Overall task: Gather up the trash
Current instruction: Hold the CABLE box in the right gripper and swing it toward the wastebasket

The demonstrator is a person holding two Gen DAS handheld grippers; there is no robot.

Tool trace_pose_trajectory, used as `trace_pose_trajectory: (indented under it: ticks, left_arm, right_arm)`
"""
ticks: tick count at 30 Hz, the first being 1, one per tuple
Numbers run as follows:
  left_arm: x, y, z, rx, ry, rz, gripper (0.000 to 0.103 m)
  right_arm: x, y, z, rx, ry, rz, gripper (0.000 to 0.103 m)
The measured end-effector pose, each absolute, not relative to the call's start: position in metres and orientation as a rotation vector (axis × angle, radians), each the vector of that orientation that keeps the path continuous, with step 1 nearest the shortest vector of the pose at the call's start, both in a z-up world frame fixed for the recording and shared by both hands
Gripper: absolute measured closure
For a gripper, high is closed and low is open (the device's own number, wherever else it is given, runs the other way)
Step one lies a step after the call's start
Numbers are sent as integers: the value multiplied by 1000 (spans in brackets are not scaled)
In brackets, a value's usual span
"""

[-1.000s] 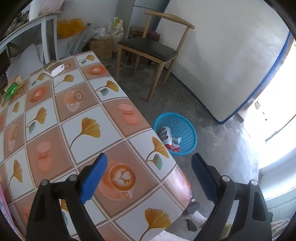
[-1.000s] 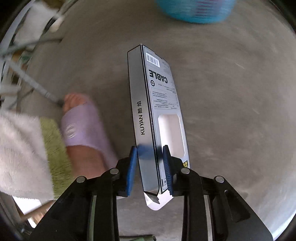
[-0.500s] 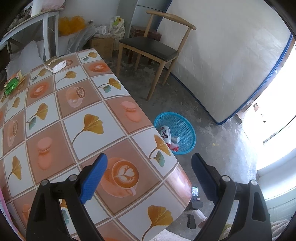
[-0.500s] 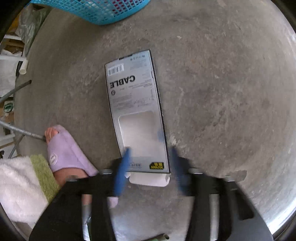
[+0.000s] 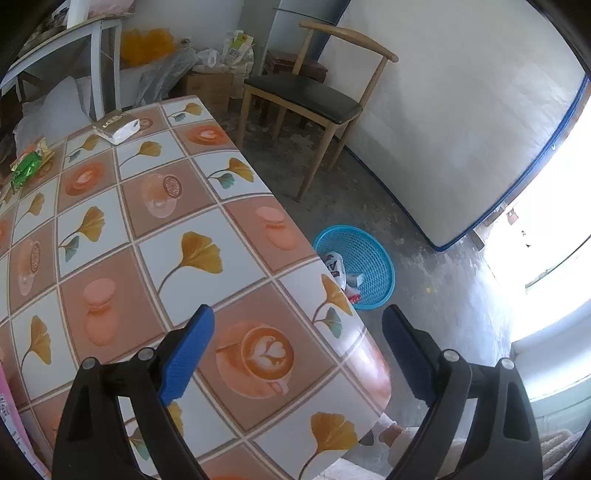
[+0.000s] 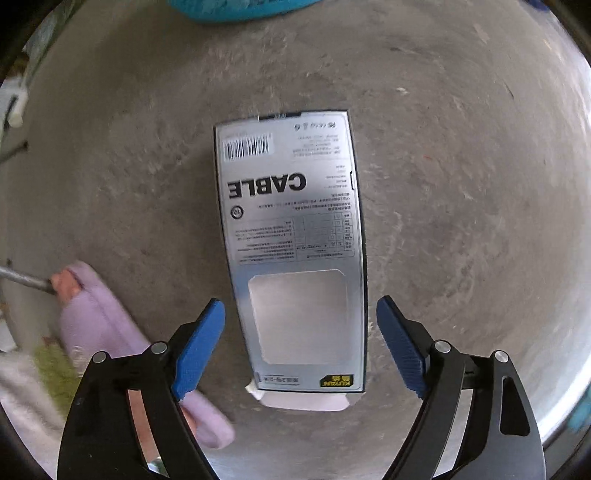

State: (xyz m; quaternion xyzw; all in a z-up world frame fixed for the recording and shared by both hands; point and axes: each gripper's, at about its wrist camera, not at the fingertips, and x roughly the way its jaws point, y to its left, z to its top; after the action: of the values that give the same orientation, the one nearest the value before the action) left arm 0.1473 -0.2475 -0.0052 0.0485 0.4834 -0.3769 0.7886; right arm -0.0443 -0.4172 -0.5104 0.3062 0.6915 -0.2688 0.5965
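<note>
A silver "CABLE" box [image 6: 291,243] lies flat on the concrete floor, its near end between my right gripper's [image 6: 301,343] open blue fingers, which do not touch it. The blue trash basket's rim [image 6: 236,9] shows at the top edge of the right wrist view. In the left wrist view the same basket [image 5: 364,264] sits on the floor beside the table and holds some wrappers. My left gripper [image 5: 297,350] is open and empty above the table's near corner. A white packet [image 5: 116,127] and a green wrapper [image 5: 27,166] lie at the table's far end.
The table [image 5: 147,240] has a patterned cloth. A wooden chair [image 5: 314,99] stands beyond it, with boxes and bags behind. A white panel [image 5: 461,122] leans on the wall. The person's foot in a purple slipper [image 6: 96,325] is left of the box.
My right gripper was shut on the cable box, then opened. The box dropped out of the jaws and now lies flat on the floor. The left gripper barely moved.
</note>
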Motion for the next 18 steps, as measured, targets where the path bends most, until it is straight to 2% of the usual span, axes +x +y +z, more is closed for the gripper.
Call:
trace_pose_trajectory:
  ticks: [5, 18]
  left_arm:
    - [153, -244, -5, 94, 1048, -812, 13]
    - [163, -241, -6, 83, 1057, -807, 13]
  right_arm:
    - [-47, -414, -531, 750, 1631, -638, 19]
    - [-39, -408, -558, 802, 1646, -555, 19]
